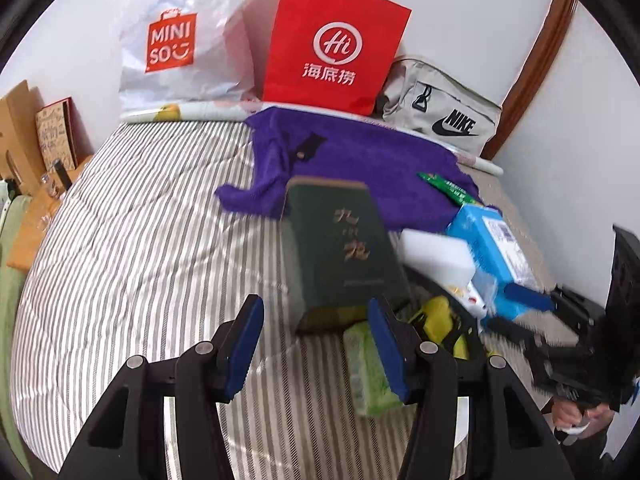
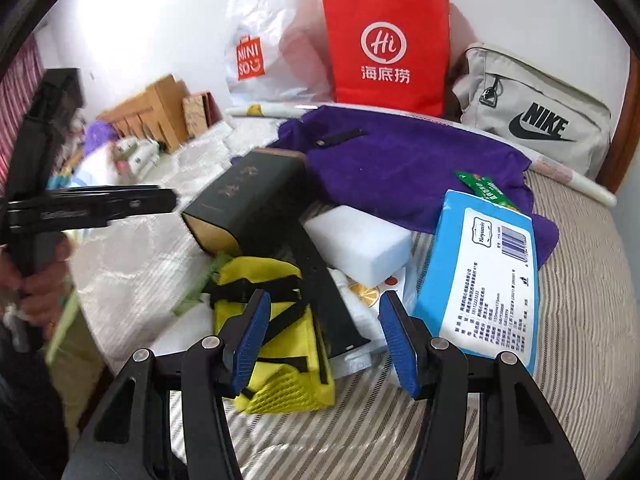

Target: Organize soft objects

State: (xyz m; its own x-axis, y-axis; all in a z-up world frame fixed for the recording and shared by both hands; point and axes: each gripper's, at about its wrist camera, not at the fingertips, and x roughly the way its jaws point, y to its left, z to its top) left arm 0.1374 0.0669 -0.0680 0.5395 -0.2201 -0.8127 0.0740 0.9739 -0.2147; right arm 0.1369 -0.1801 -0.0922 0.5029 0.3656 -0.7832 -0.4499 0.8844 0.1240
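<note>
A pile lies on the striped bed (image 1: pixel 140 248): a dark green box (image 1: pixel 340 248), a white sponge block (image 1: pixel 436 256), a blue wipes pack (image 1: pixel 496 248), a yellow pouch (image 2: pixel 276 328) with black straps, a green tissue pack (image 1: pixel 368 372) and a purple towel (image 1: pixel 352 160). My left gripper (image 1: pixel 316 344) is open and empty, just in front of the green box. My right gripper (image 2: pixel 322 344) is open and empty, over the yellow pouch, with the wipes pack (image 2: pixel 480 276) to its right. The box (image 2: pixel 244 200) and sponge (image 2: pixel 356 240) lie beyond it.
A white Miniso bag (image 1: pixel 180 40), a red paper bag (image 1: pixel 332 44) and a grey Nike bag (image 1: pixel 444 112) stand against the far wall. Cardboard boxes (image 2: pixel 156 112) sit at the bed's left side. A green sachet (image 1: pixel 448 188) lies on the towel.
</note>
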